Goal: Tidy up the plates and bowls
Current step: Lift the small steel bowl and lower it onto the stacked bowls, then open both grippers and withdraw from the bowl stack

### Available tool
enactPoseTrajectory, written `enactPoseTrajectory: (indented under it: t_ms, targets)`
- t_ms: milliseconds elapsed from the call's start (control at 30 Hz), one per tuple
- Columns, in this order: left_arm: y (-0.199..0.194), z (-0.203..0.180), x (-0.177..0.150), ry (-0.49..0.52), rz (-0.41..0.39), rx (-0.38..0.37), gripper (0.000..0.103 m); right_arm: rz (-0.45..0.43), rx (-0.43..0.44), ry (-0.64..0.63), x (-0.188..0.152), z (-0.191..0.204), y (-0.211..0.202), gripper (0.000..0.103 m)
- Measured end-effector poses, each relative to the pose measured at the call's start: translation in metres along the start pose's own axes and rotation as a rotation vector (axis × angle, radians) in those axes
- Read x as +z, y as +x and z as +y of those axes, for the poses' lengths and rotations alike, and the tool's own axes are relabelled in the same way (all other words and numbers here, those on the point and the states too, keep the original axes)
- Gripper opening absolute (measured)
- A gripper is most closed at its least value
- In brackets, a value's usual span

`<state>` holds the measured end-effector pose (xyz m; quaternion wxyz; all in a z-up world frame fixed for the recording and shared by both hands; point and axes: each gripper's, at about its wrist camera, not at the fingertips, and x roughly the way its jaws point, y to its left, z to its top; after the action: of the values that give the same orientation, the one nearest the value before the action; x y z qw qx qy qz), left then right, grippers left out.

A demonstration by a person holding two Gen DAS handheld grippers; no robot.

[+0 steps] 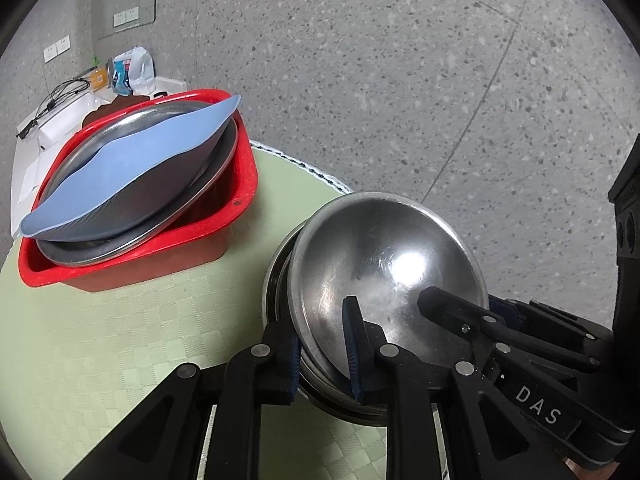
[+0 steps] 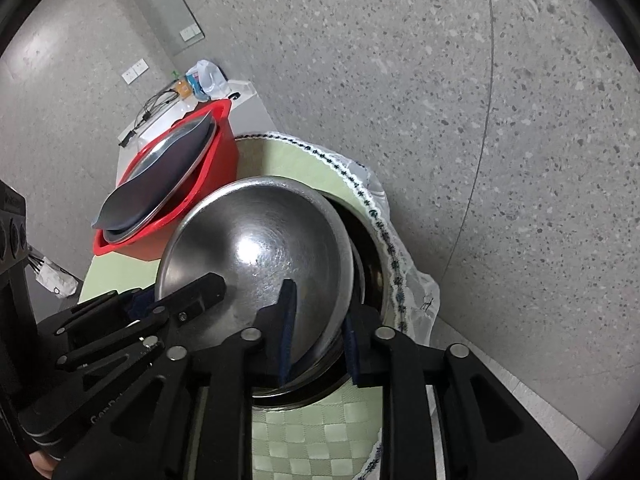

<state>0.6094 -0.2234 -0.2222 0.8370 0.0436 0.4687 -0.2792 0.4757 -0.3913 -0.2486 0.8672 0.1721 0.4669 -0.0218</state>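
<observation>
A steel bowl (image 1: 384, 264) tilts on top of a stack of steel bowls (image 1: 280, 280) at the right edge of the green-clothed table. My left gripper (image 1: 324, 352) straddles its near-left rim, one finger inside, one outside, pinching it. My right gripper (image 2: 320, 332) pinches the same bowl (image 2: 256, 248) at its near-right rim. A red basin (image 1: 236, 216) at the left holds steel plates (image 1: 160, 216) and a blue flexible plate (image 1: 132, 168) lying across them. The basin also shows in the right wrist view (image 2: 216, 148).
The round table has a green checked cloth (image 1: 120, 340) with a lace edge (image 2: 384, 232). Behind the basin is a white counter (image 1: 32, 160) with cables, packets and a bag. Speckled grey floor lies beyond the table edge.
</observation>
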Motion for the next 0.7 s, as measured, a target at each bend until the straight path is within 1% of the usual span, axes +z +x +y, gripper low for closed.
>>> enactPoseTrajectory:
  t_ms: [100, 233, 400, 433, 500, 533, 567, 600, 633, 667, 700]
  targets:
    - [-0.005, 0.001, -0.006, 0.005, 0.003, 0.001, 0.02, 0.0, -0.006, -0.005, -0.001, 0.004, -0.002, 0.028]
    - [-0.013, 0.004, -0.009, 0.003, 0.005, -0.001, 0.021, 0.004, -0.014, 0.001, -0.002, 0.005, -0.006, 0.028]
    - [-0.024, 0.005, -0.013, -0.006, -0.01, 0.009, 0.025, 0.01, -0.018, 0.019, -0.003, 0.005, -0.011, 0.029]
    - [-0.026, 0.005, -0.014, -0.011, -0.017, 0.009, 0.026, 0.007, -0.018, 0.021, -0.003, 0.005, -0.013, 0.03]
    - [-0.03, 0.006, -0.016, -0.02, -0.018, 0.003, 0.028, 0.001, -0.028, 0.021, -0.004, 0.005, -0.017, 0.036]
    - [-0.032, 0.006, -0.017, -0.025, -0.025, -0.002, 0.033, -0.005, -0.029, 0.023, -0.004, 0.004, -0.019, 0.037]
    - [-0.035, 0.007, -0.017, -0.029, -0.03, 0.009, 0.043, -0.01, -0.027, 0.025, -0.004, 0.002, -0.021, 0.037]
    - [-0.037, 0.008, -0.018, -0.039, -0.038, 0.013, 0.048, -0.011, -0.031, 0.028, -0.004, 0.001, -0.022, 0.037]
    - [-0.04, 0.01, -0.019, -0.048, -0.046, 0.009, 0.058, -0.016, -0.033, 0.032, -0.003, -0.001, -0.024, 0.037]
    - [-0.044, 0.012, -0.021, -0.064, -0.053, 0.004, 0.065, -0.019, -0.031, 0.035, -0.003, -0.004, -0.026, 0.038]
    - [-0.048, 0.014, -0.023, -0.08, -0.064, 0.002, 0.067, -0.021, -0.028, 0.039, -0.003, -0.006, -0.028, 0.039]
